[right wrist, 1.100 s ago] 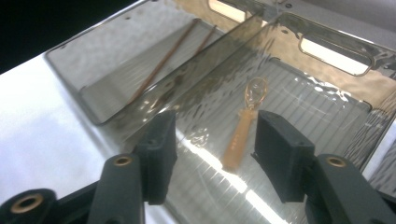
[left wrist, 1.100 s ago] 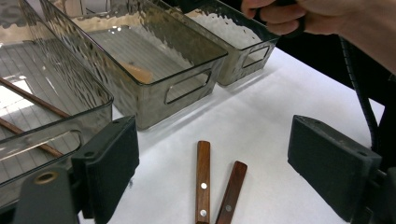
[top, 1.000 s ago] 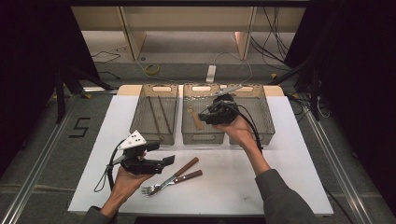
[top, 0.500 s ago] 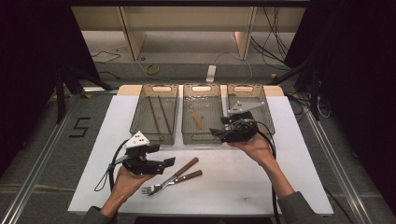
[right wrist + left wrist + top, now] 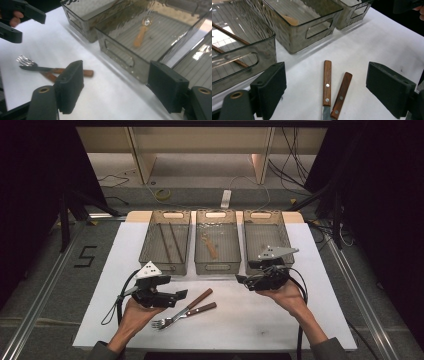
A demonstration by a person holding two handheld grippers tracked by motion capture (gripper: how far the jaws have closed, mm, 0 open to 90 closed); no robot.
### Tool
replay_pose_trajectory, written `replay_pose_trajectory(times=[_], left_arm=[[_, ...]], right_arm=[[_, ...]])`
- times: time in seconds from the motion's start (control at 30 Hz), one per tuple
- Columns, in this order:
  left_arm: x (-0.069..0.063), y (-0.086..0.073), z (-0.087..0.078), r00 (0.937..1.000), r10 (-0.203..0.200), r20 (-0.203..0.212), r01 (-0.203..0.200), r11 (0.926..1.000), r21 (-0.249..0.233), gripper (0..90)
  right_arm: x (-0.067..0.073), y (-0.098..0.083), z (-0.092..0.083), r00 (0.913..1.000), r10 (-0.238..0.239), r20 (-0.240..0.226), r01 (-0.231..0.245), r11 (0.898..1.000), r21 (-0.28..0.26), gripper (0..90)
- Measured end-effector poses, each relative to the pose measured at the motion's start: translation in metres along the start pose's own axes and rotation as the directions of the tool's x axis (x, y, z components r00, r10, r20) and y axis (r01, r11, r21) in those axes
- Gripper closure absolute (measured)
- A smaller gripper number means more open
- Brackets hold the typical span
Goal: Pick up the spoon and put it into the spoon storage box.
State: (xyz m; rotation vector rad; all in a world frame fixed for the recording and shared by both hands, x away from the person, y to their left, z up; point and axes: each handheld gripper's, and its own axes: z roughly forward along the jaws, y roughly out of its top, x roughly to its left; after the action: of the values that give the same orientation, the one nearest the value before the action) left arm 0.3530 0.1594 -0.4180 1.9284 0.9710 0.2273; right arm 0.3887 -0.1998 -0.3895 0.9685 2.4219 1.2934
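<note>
Two wooden-handled utensils [image 5: 186,309] (a fork and a knife) lie crossed at lower centre, likely awaiting sorting into three smoky plastic bins [image 5: 215,248]; left gripper [image 5: 172,296] beside them and right gripper [image 5: 245,281] both gape wide, empty.

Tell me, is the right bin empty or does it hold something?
Empty, as far as visible: the right bin shows only its bare ribbed floor in the high view, though the right gripper covers its near end.

Lab rig; dark curtains [image 5: 30,195], floor cables [image 5: 150,182], aluminium rails [image 5: 45,285]
</note>
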Motion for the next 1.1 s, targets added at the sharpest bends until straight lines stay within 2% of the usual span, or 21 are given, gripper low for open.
replay_pose_trajectory(times=[0.33,0.53,0.63,0.83,1.1], left_arm=[[-0.001,0.001,0.003,0.9999,0.013,-0.005,-0.013,0.9996,0.025,16.1],[0.000,0.000,0.007,0.9997,0.003,-0.023,-0.002,0.9976,0.069,16.2],[0.000,0.001,0.010,0.9996,-0.002,-0.028,0.005,0.9952,0.098,16.3],[-0.003,0.003,0.016,0.9996,0.003,-0.027,0.000,0.9929,0.119,16.9],[-0.006,0.007,0.030,0.9992,0.014,-0.037,-0.007,0.9829,0.184,18.0]], right_arm=[[0.005,-0.020,-0.010,0.9997,0.025,0.003,-0.025,0.999,-0.040,28.9],[0.007,-0.030,-0.013,0.9992,0.039,0.003,-0.039,0.998,-0.044,28.1],[0.009,-0.035,-0.015,0.9990,0.045,0.000,-0.045,0.998,-0.052,27.7],[0.009,-0.045,-0.021,0.9976,0.069,-0.006,-0.070,0.995,-0.072,27.5],[0.009,-0.053,-0.020,0.9965,0.083,-0.013,-0.084,0.994,-0.063,27.0]])
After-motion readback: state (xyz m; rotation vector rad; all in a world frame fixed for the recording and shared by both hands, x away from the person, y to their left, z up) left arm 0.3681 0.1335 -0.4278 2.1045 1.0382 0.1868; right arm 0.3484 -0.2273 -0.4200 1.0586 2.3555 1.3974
